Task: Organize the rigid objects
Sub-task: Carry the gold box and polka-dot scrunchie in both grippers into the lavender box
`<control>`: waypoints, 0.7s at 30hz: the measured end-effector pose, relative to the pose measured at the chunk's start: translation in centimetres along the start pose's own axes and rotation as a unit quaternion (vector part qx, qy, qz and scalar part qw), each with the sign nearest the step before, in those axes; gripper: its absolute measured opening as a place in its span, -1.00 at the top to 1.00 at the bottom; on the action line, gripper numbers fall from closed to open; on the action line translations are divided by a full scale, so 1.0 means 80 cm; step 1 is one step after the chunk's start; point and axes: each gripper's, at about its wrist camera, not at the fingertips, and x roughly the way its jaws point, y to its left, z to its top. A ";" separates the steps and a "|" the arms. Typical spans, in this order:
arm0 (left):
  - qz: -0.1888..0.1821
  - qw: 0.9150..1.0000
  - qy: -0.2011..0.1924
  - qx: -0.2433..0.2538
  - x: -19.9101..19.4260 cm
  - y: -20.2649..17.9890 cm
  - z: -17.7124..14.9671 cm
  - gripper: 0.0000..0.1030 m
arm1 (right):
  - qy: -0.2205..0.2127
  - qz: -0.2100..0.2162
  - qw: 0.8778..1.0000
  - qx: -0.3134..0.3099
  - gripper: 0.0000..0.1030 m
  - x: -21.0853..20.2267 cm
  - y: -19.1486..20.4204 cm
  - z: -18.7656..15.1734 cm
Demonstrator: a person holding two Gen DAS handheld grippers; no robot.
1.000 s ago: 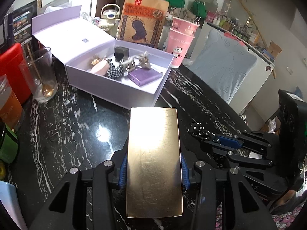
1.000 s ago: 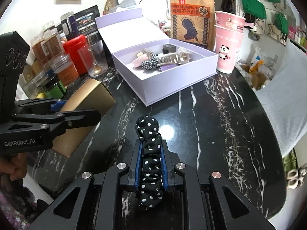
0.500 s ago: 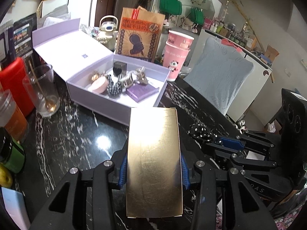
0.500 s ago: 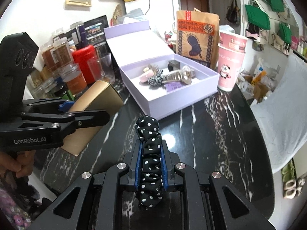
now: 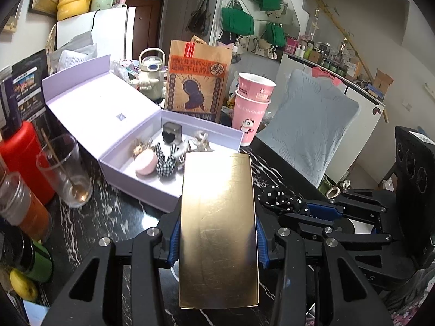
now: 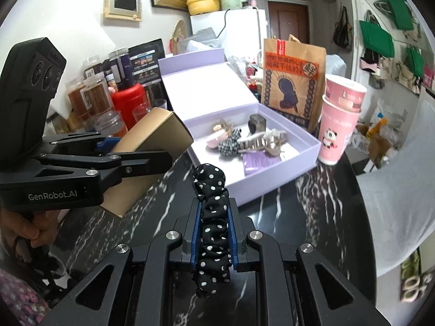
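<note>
My left gripper (image 5: 217, 241) is shut on a flat gold box (image 5: 218, 225) and holds it above the black marble table, in front of the open lilac box (image 5: 141, 187). The gold box also shows in the right wrist view (image 6: 157, 133). My right gripper (image 6: 214, 233) is shut on a black polka-dot scrunchie (image 6: 213, 217), to the right of the left gripper; the scrunchie also shows in the left wrist view (image 5: 280, 199). The lilac box (image 6: 272, 176) holds a pink round case (image 5: 146, 160), a checked scrunchie (image 5: 166, 164), a hair clip (image 6: 261, 141), a dark cube (image 5: 171, 133) and a purple card (image 6: 258, 161).
A drinking glass (image 5: 65, 171), a red canister (image 5: 19, 163) and jars (image 5: 24, 209) stand at the left. A brown paper bag (image 5: 197, 81) and stacked pink cups (image 5: 251, 108) stand behind the lilac box. The table edge (image 6: 364, 217) runs along the right.
Both grippers have risen and pulled back a little, each keeping its hold. The lilac box now sits lower and farther in both views.
</note>
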 end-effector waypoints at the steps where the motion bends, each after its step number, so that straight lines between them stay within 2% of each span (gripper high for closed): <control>1: 0.000 1.000 -0.001 0.001 0.001 0.002 0.004 0.17 | -0.001 0.000 1.000 -0.001 0.67 0.000 -0.001 0.002; 21: 0.004 1.000 -0.010 0.021 0.040 0.033 0.078 0.17 | -0.021 0.006 0.999 -0.030 0.67 0.038 -0.024 0.081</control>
